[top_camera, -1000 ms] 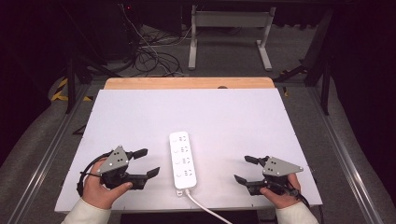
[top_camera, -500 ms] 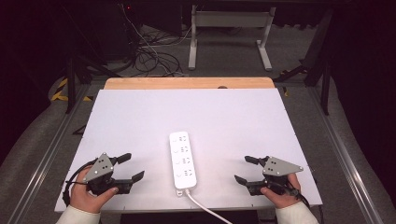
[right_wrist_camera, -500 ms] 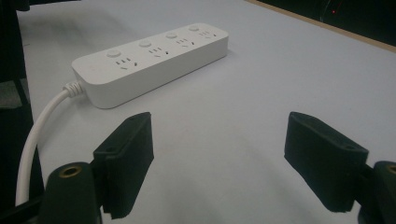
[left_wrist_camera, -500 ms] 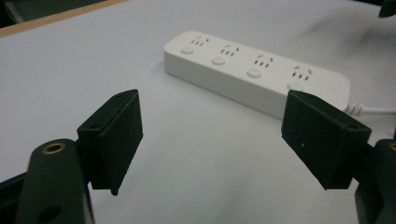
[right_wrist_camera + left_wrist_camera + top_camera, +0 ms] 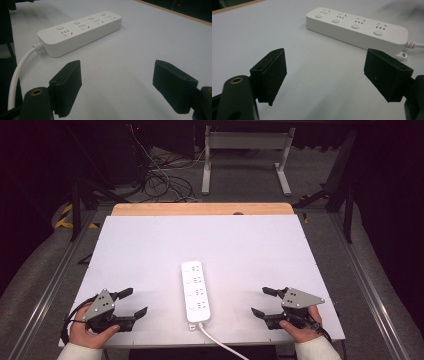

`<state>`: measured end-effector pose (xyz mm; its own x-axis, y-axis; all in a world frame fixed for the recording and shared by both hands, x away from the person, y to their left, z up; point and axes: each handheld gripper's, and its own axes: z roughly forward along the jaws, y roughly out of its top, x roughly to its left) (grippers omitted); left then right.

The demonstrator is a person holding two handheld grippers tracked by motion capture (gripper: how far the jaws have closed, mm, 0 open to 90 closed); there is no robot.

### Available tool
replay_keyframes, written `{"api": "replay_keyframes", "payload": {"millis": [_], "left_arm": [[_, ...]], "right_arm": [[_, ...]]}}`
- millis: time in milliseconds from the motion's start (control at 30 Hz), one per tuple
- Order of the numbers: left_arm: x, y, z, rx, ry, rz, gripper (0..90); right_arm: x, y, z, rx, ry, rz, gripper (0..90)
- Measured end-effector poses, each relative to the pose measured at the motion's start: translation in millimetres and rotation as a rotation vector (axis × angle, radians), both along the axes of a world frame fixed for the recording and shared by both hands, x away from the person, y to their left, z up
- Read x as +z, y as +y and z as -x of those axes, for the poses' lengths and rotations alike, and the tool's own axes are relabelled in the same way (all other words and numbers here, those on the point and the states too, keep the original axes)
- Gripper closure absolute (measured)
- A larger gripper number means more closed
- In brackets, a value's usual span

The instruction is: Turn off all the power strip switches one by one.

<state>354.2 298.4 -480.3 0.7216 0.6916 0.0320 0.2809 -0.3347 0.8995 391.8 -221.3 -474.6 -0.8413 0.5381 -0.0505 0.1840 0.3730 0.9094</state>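
A white power strip (image 5: 195,291) with several sockets lies near the front middle of the white table (image 5: 210,245), its white cable (image 5: 220,343) running off the front edge. My left gripper (image 5: 133,302) rests at the front left corner, open and empty, pointing toward the strip (image 5: 355,26). At the front right sits my right gripper (image 5: 261,301), open with nothing between its jaws; the strip (image 5: 80,31) and its cable (image 5: 17,75) lie ahead of it to the left.
A wooden strip (image 5: 200,209) edges the table's far side. Beyond it stand a metal stand (image 5: 245,155) and tangled cables (image 5: 160,182) on the floor. Metal rails (image 5: 50,285) run along both sides of the table.
My left gripper has drawn back toward the front left corner, away from the power strip. The right gripper has stayed in place.
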Motion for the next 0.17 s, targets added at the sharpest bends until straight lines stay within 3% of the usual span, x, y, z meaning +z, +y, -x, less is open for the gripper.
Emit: {"api": "replay_keyframes", "payload": {"millis": [100,167], "left_arm": [[-1.0,0.1,1.3,0.002,0.008,-0.005,20.0],[-1.2,1.2,1.4,0.012,0.030,0.029,20.6]], "right_arm": [[-0.3,-0.2,-0.4,-0.001,-0.002,-0.001,23.8],[-0.3,-0.2,-0.5,-0.001,-0.002,-0.001,23.7]]}}
